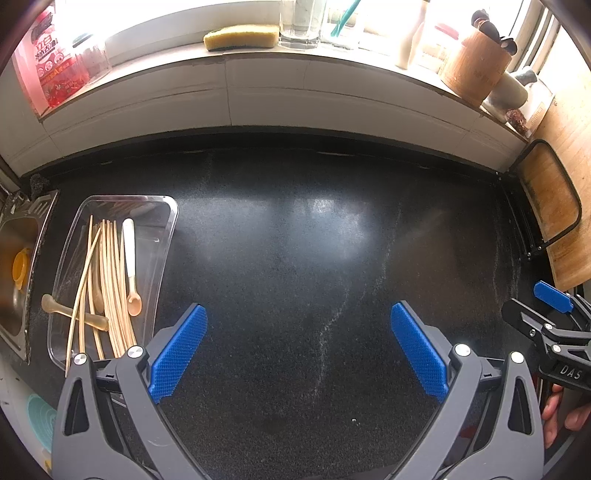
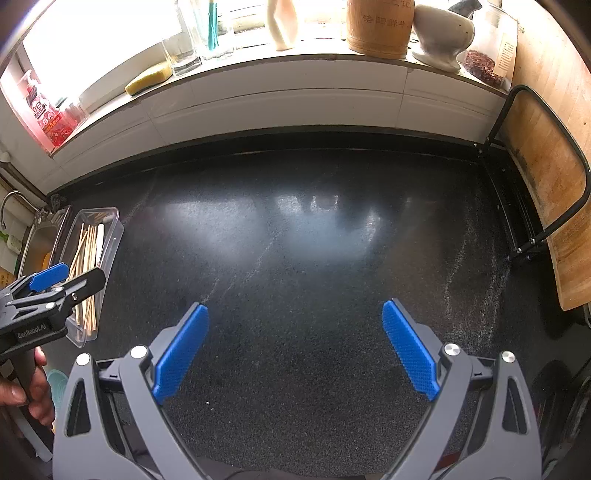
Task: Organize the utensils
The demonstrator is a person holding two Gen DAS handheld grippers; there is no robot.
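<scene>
A clear plastic tray (image 1: 168,236) lies at the left of the black counter. It holds several bamboo chopsticks (image 1: 110,288), a white-handled spoon (image 1: 130,266) and a tan spoon (image 1: 70,312) lying crosswise. The tray also shows in the right wrist view (image 2: 114,236). My left gripper (image 1: 297,325) is open and empty, to the right of the tray, above bare counter. My right gripper (image 2: 295,321) is open and empty over the middle of the counter. The right gripper shows at the right edge of the left wrist view (image 1: 532,306).
A steel sink (image 1: 14,266) lies left of the tray. A windowsill behind holds a sponge (image 1: 240,37), a glass (image 1: 299,26), a bamboo utensil holder (image 1: 476,66) and a red bottle (image 1: 51,66). A wooden cutting board (image 2: 546,162) in a black wire rack (image 2: 576,206) stands at the right.
</scene>
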